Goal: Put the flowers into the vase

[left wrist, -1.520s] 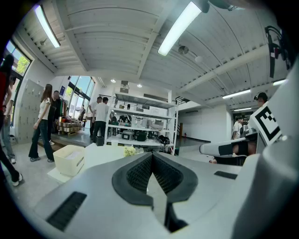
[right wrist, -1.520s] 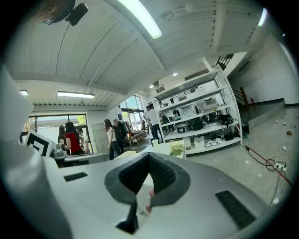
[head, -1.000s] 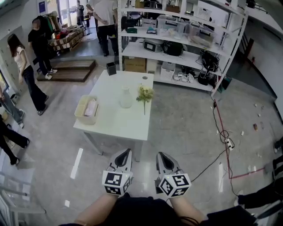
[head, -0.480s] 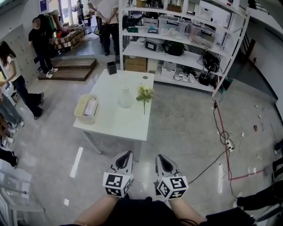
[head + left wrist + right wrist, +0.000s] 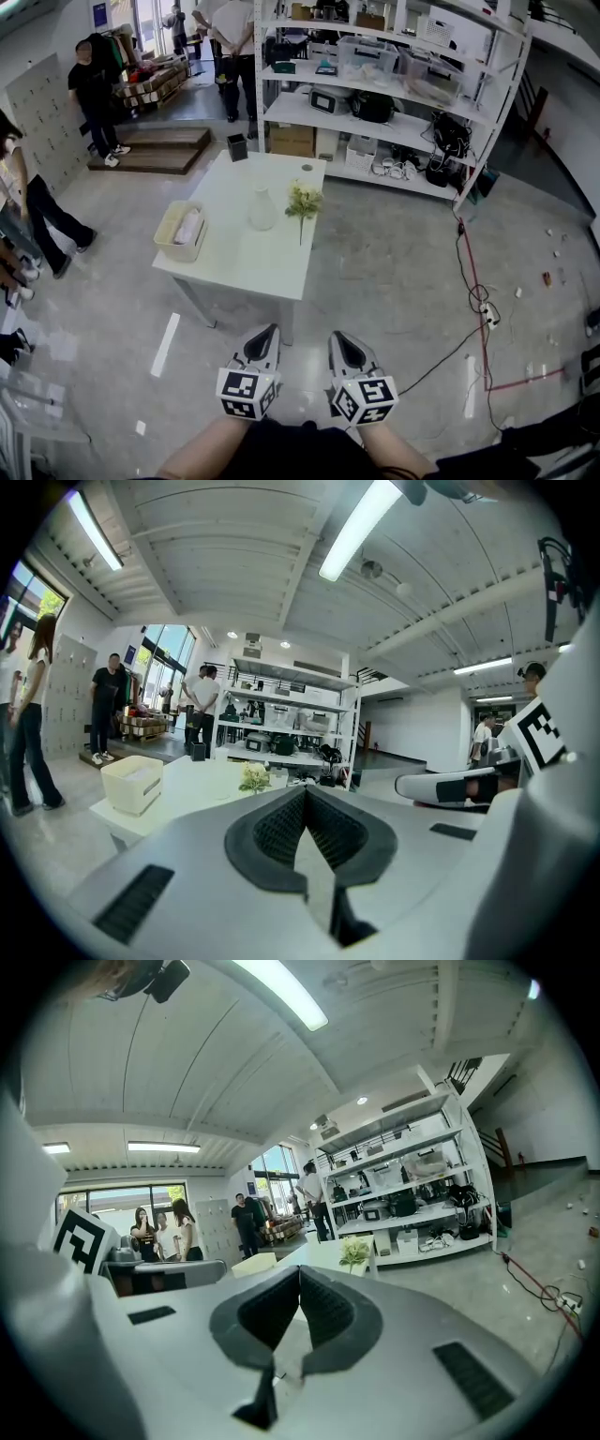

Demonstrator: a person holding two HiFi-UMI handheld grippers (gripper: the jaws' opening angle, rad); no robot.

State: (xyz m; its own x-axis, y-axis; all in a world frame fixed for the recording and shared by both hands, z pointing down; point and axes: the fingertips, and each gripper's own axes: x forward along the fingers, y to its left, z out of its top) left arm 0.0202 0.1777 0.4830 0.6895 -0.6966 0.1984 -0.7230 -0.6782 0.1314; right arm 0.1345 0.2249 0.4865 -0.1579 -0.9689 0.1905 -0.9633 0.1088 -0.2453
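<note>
A white vase stands in the middle of a white table, well ahead of me. A bunch of pale yellow-green flowers lies on the table just right of the vase, stem towards me. My left gripper and right gripper are held side by side over the floor, short of the table's near edge. Both are shut with nothing in them. The left gripper view shows the left gripper with its jaws together and the flowers far beyond. In the right gripper view, the right gripper points towards the flowers.
A cream basket sits on the table's left edge, a small dark box stands beyond its far corner. Metal shelving full of gear stands behind. Several people stand at the left and back. Red and black cables cross the floor at right.
Both grippers have sunk slightly in the head view, still side by side and shut. The people at the left have walked on. Vase and flowers have not moved.
</note>
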